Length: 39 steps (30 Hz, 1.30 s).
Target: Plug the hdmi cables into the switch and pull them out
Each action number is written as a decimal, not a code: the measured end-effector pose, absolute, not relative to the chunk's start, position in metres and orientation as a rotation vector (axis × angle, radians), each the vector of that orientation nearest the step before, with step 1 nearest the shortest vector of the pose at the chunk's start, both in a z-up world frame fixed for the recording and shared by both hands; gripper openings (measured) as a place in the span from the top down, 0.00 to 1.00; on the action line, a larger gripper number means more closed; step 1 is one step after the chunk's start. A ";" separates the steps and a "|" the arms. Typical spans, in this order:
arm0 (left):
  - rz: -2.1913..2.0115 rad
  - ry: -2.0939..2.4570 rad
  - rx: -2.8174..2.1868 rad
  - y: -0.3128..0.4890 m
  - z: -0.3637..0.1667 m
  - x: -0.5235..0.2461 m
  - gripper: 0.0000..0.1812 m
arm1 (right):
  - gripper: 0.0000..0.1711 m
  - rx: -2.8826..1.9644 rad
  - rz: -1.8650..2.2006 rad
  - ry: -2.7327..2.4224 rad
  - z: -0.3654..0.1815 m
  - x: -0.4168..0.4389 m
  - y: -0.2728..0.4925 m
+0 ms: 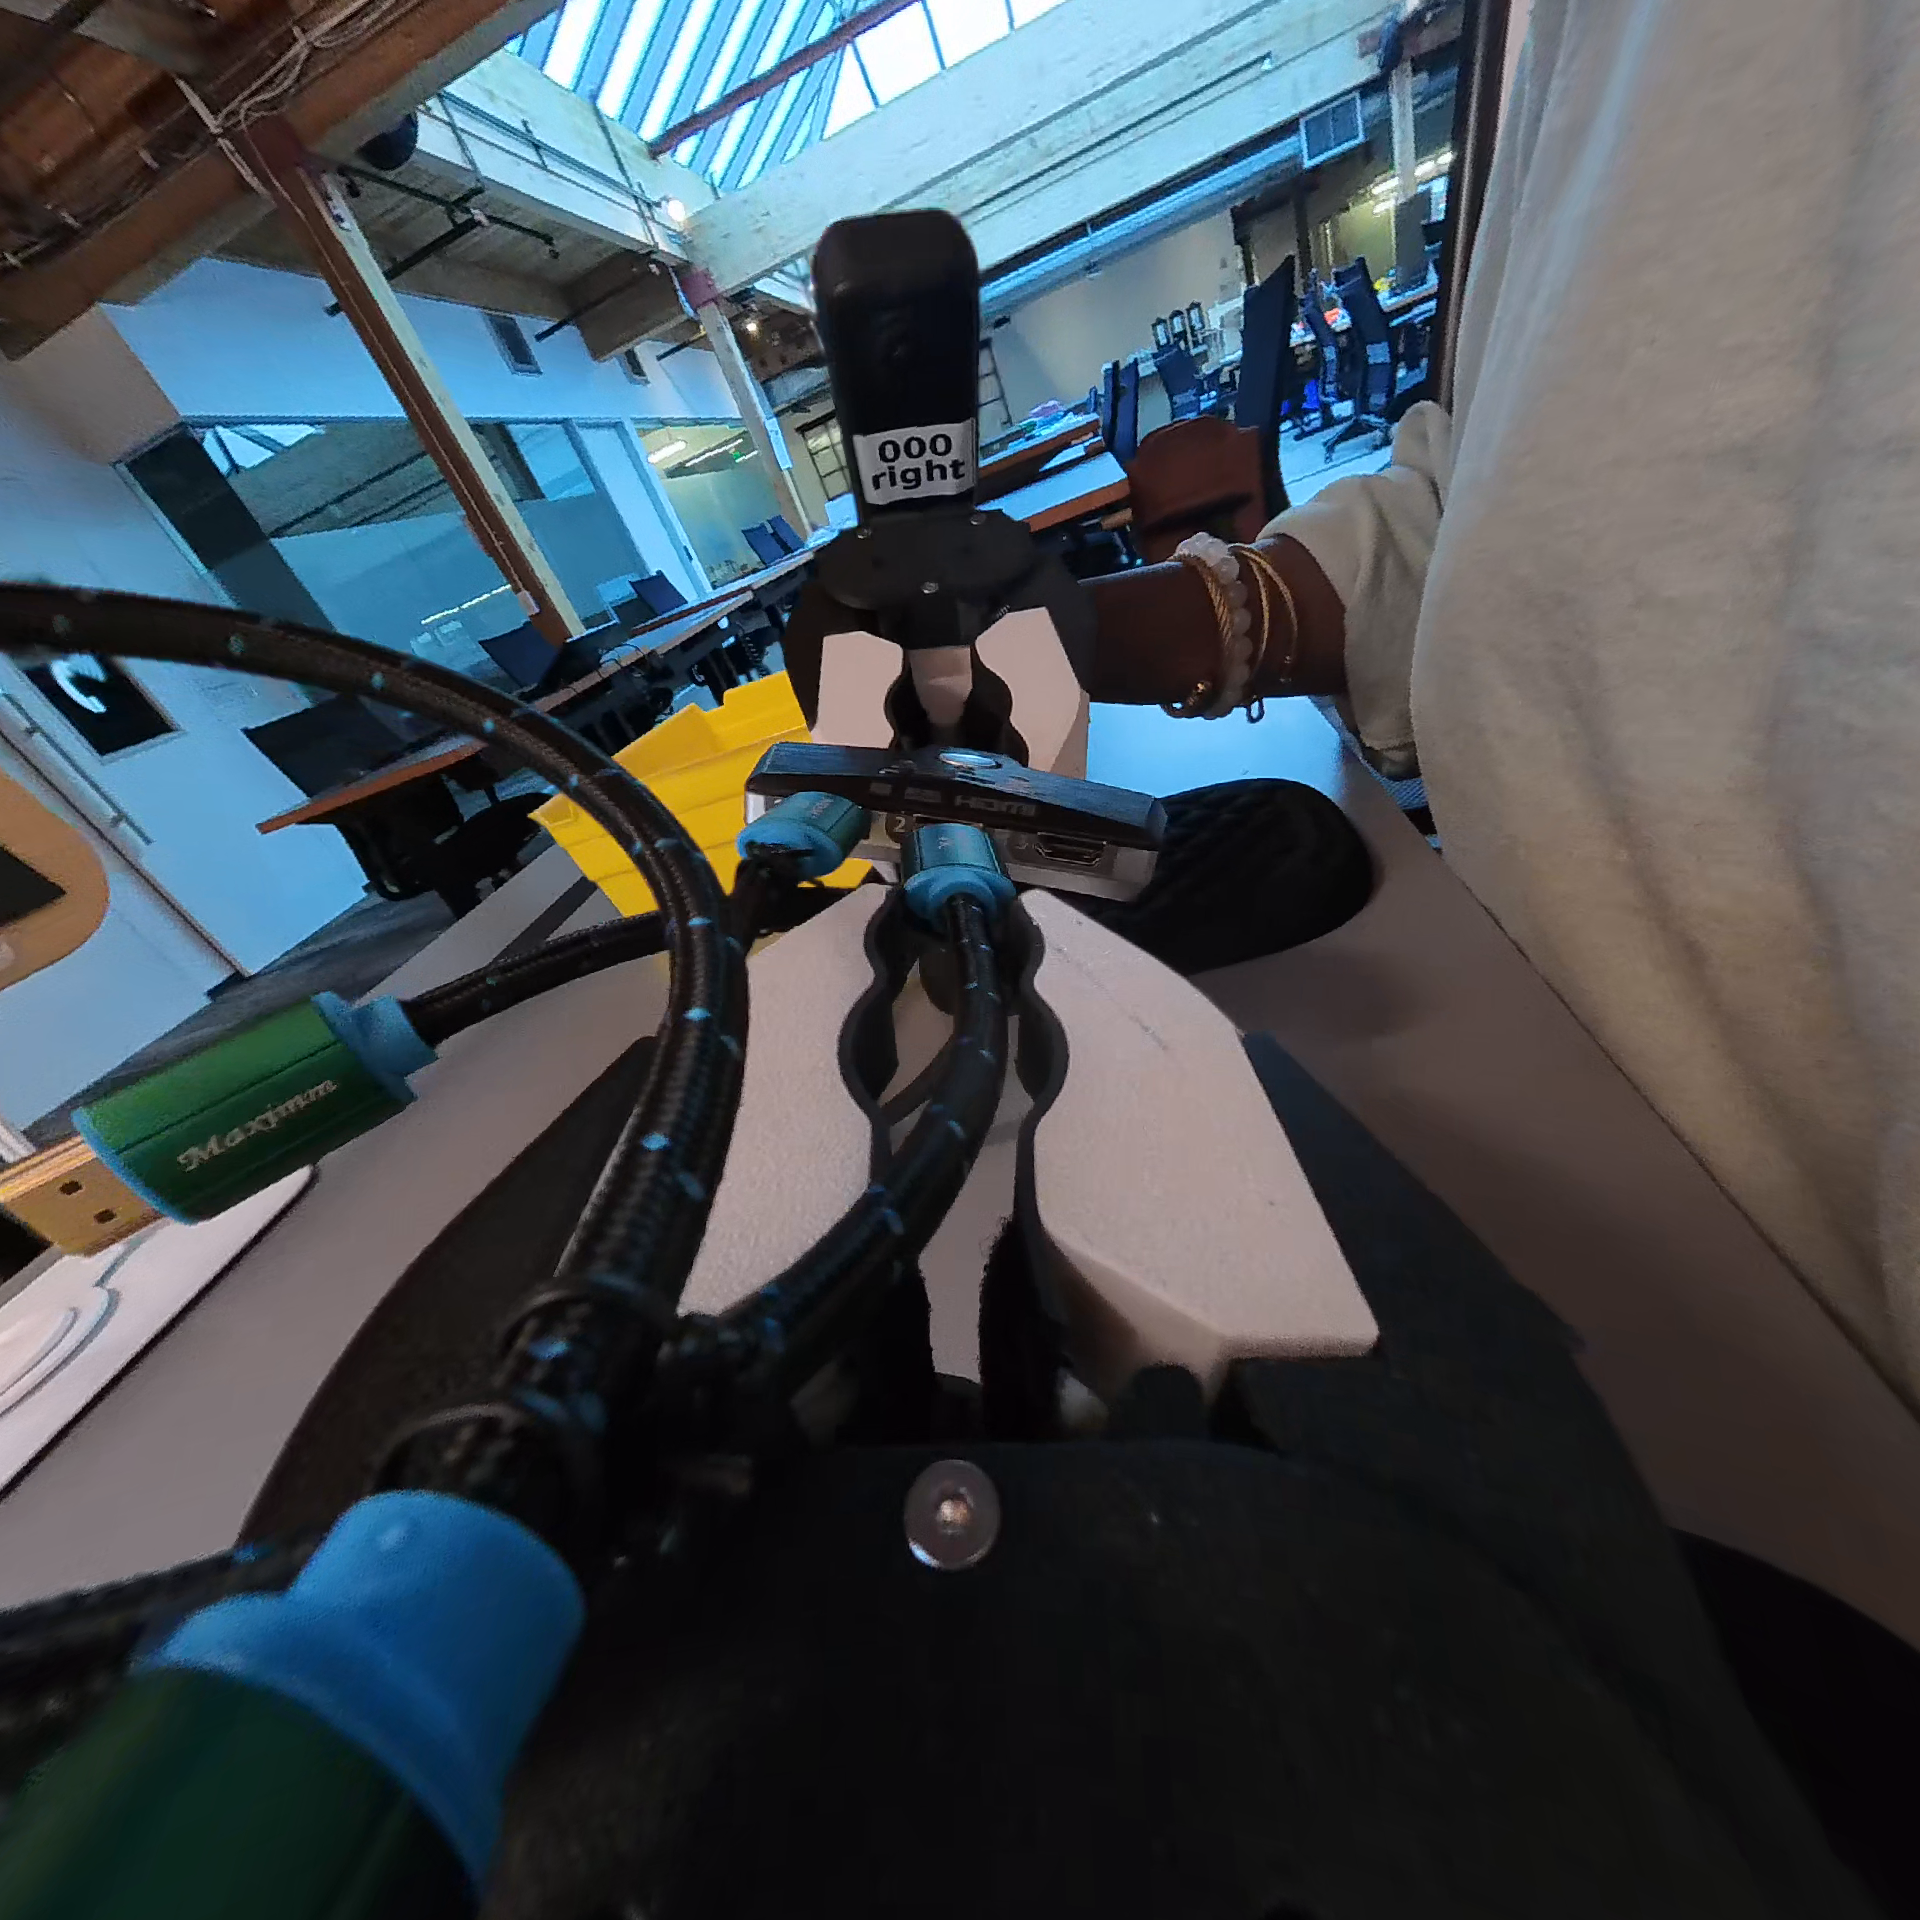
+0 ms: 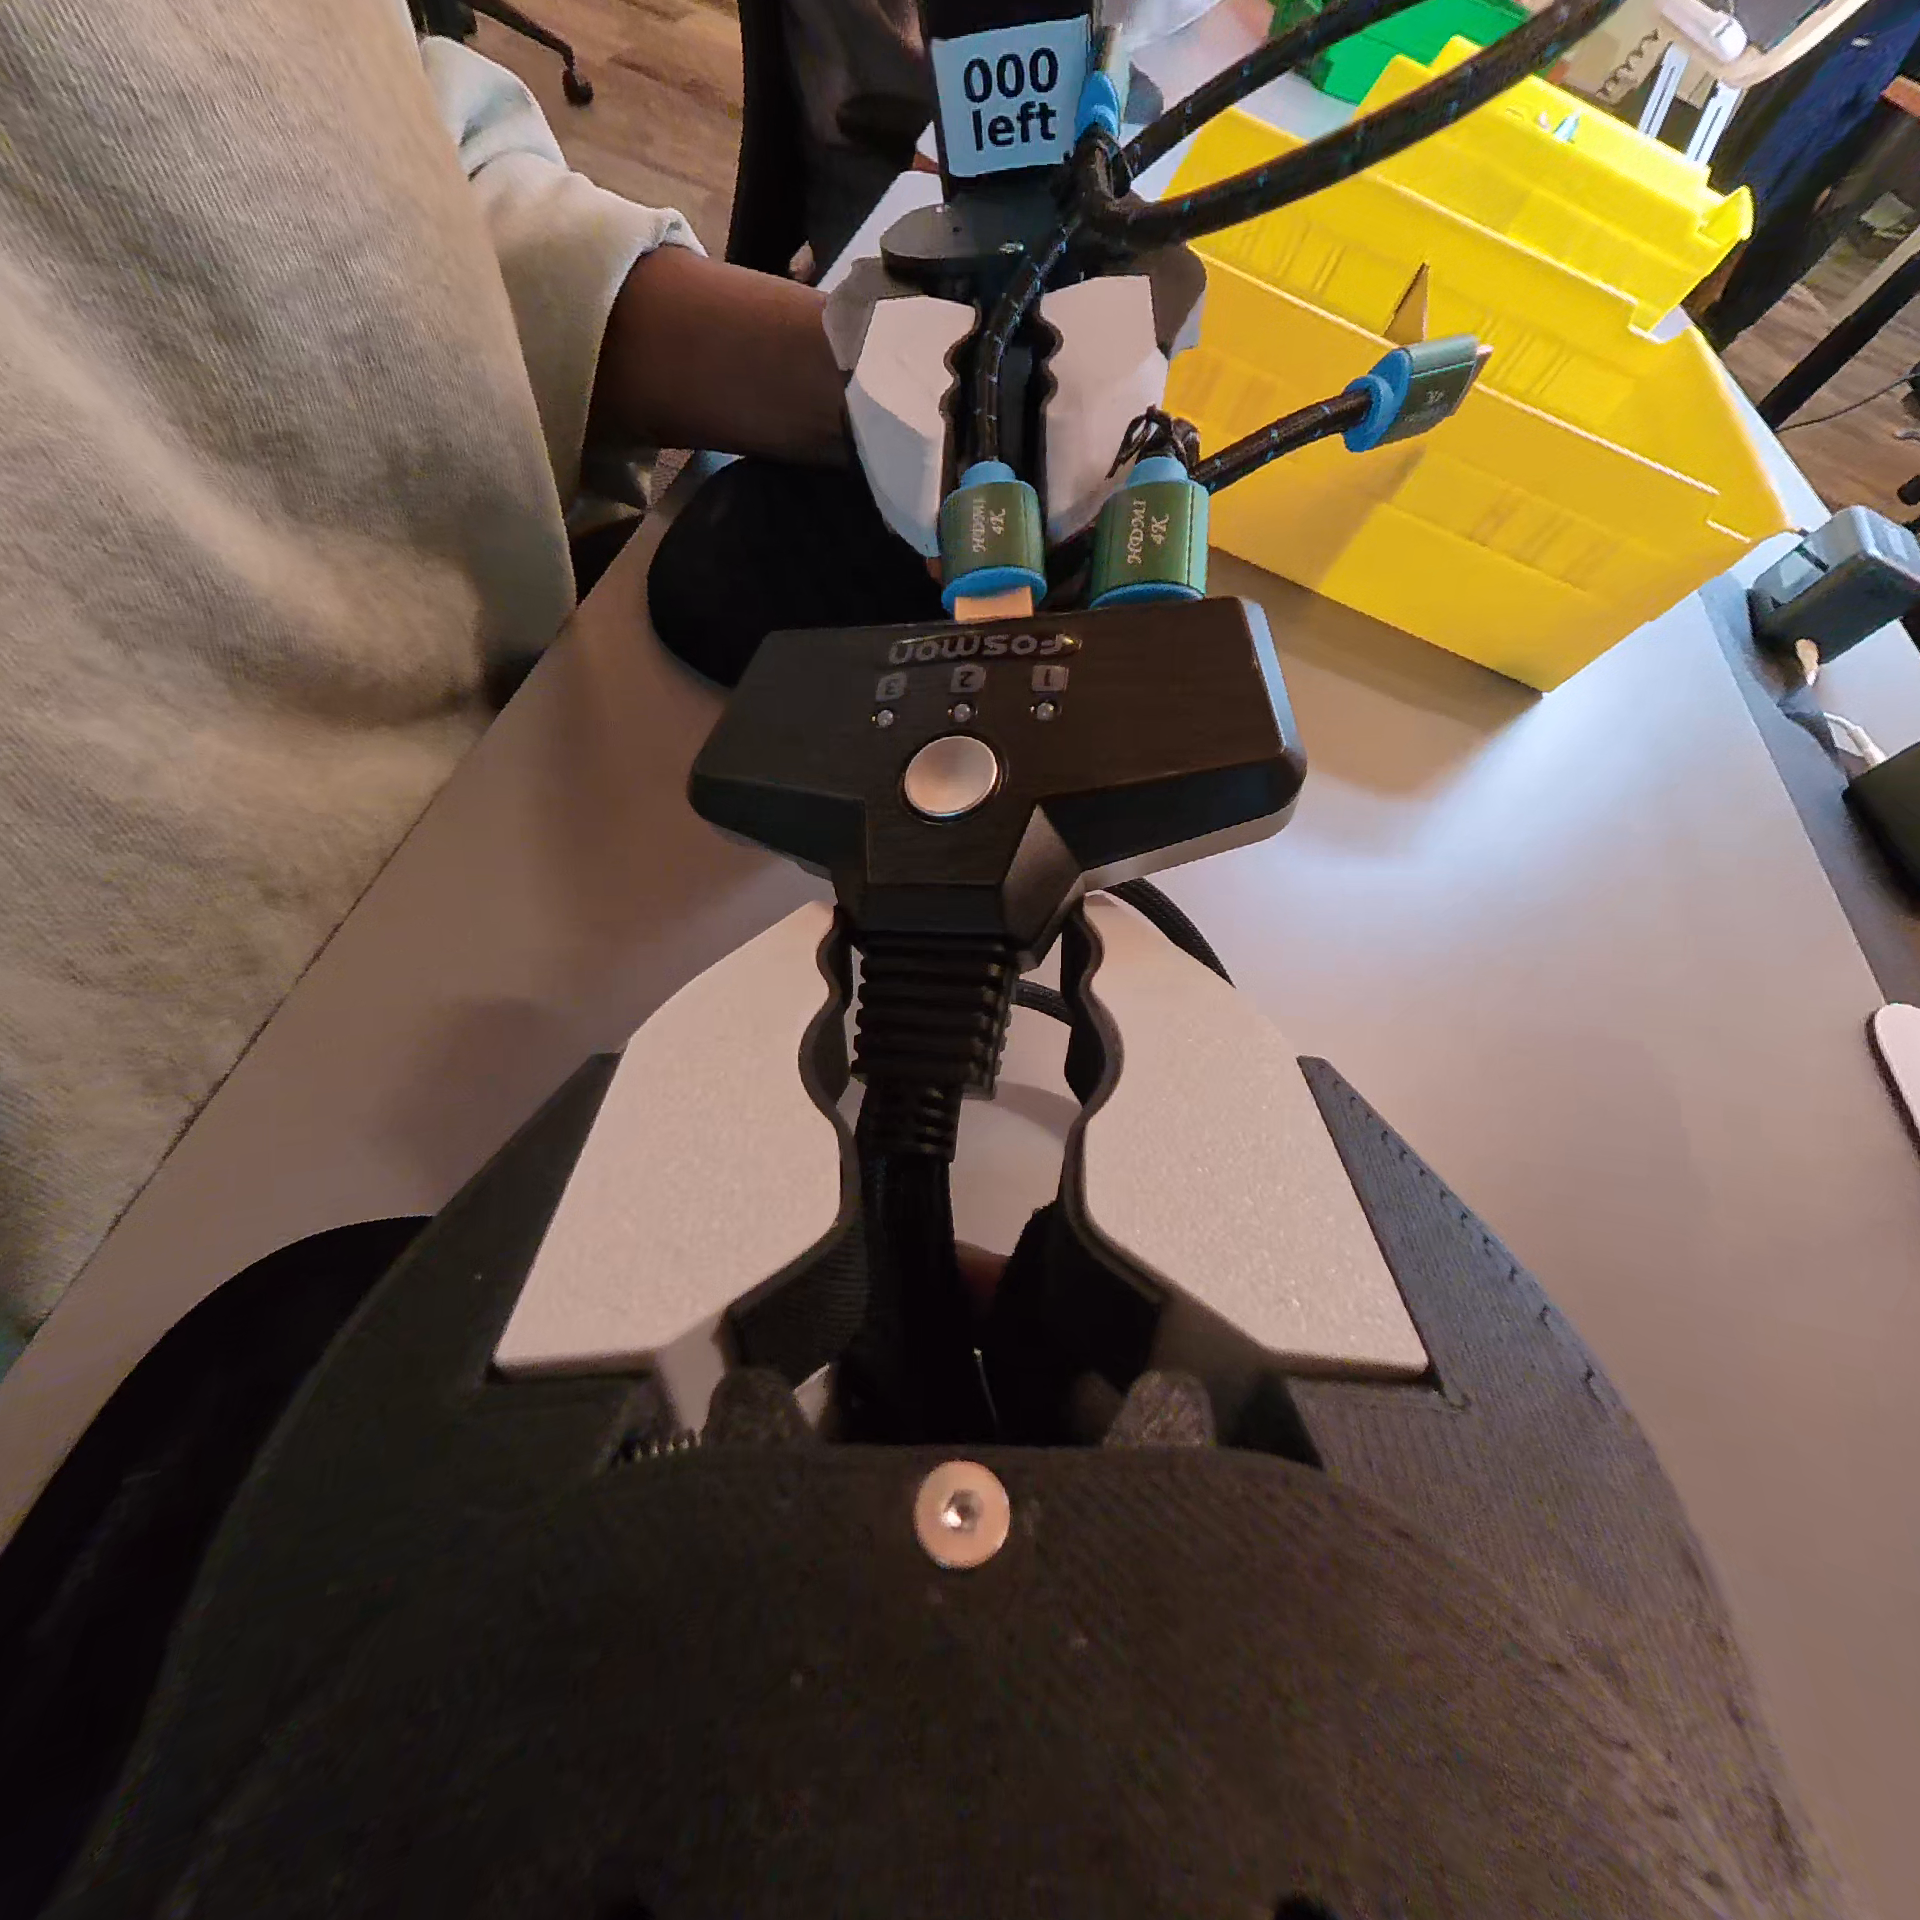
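The black HDMI switch (image 2: 997, 758) is held just above the table. My right gripper (image 2: 956, 935) is shut on its ribbed cable tail (image 2: 930, 997). My left gripper (image 1: 951, 935) faces it, shut on the braided cable right behind a green plug (image 1: 951, 857). That plug (image 2: 992, 540) sits at the middle port with its gold tip still showing. A second green plug (image 2: 1148, 545) is seated in the port beside it. The third port (image 1: 1070, 852) is empty. A loose green plug (image 2: 1418, 390) hangs over the bin. The switch (image 1: 956, 810) and right gripper (image 1: 940, 717) also show in the left wrist view.
A yellow bin (image 2: 1455, 364) stands on the grey table (image 2: 1507, 935) just beyond the switch. A person in a cream sweater (image 2: 208, 520) stands along the table edge. A black round pad (image 1: 1247, 862) lies under the switch. Small devices (image 2: 1839, 582) sit at the right edge. The grippers' ends are close to 8 cm from one another.
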<state>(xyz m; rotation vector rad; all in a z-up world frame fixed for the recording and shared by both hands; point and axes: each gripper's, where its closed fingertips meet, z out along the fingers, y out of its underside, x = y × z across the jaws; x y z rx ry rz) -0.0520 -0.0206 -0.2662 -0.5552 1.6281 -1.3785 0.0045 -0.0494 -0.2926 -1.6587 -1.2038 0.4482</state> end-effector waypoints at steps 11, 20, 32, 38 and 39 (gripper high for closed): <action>-1.094 1.755 -0.481 -0.023 -0.275 -0.053 0.92 | 0.77 -1.712 0.478 -1.235 -0.303 0.002 -0.053; -1.215 1.883 -0.602 -0.022 -0.281 -0.053 0.92 | 0.76 -1.822 0.447 -1.320 -0.317 0.001 -0.056; -1.209 2.105 -0.744 -0.012 -0.308 -0.052 0.92 | 0.78 -1.880 0.541 -1.300 -0.347 -0.008 -0.052; -1.312 2.016 -0.760 -0.009 -0.301 -0.053 0.82 | 0.78 -1.886 0.563 -1.278 -0.347 -0.005 -0.051; -1.309 2.004 -0.749 -0.009 -0.299 -0.053 0.82 | 0.78 -1.881 0.564 -1.278 -0.346 -0.005 -0.051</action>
